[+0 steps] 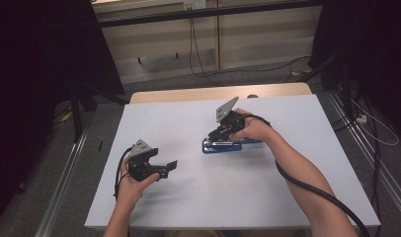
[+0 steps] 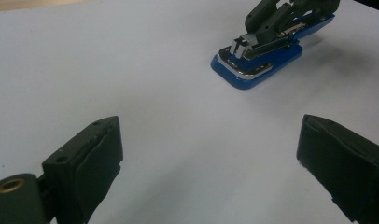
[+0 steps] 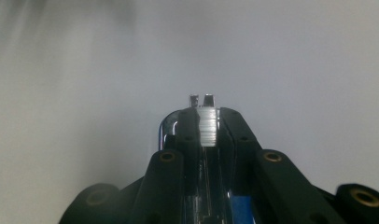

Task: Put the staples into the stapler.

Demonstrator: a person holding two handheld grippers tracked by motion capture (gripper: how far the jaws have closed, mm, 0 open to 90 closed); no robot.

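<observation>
A blue stapler (image 1: 221, 146) with a chrome top lies flat on the white table (image 1: 179, 116), right of centre. My right gripper (image 1: 216, 135) comes down on it from behind, shut on the chrome magazine. In the right gripper view the jaws pinch the metal channel (image 3: 207, 133) from both sides, with a strip of staples showing at its tip. My left gripper (image 1: 167, 169) is held low over the table's left front, open, with nothing between its fingers. In the left gripper view the stapler (image 2: 257, 65) lies ahead to the right, beyond the wide-apart pads (image 2: 96, 156).
A strip of bare wood (image 1: 213, 92) shows along the table's far edge. Cables (image 1: 196, 54) trail over the floor behind the table, and metal rails (image 1: 65, 173) run along both sides. A thick black cable (image 1: 317, 190) hangs from my right gripper along the forearm.
</observation>
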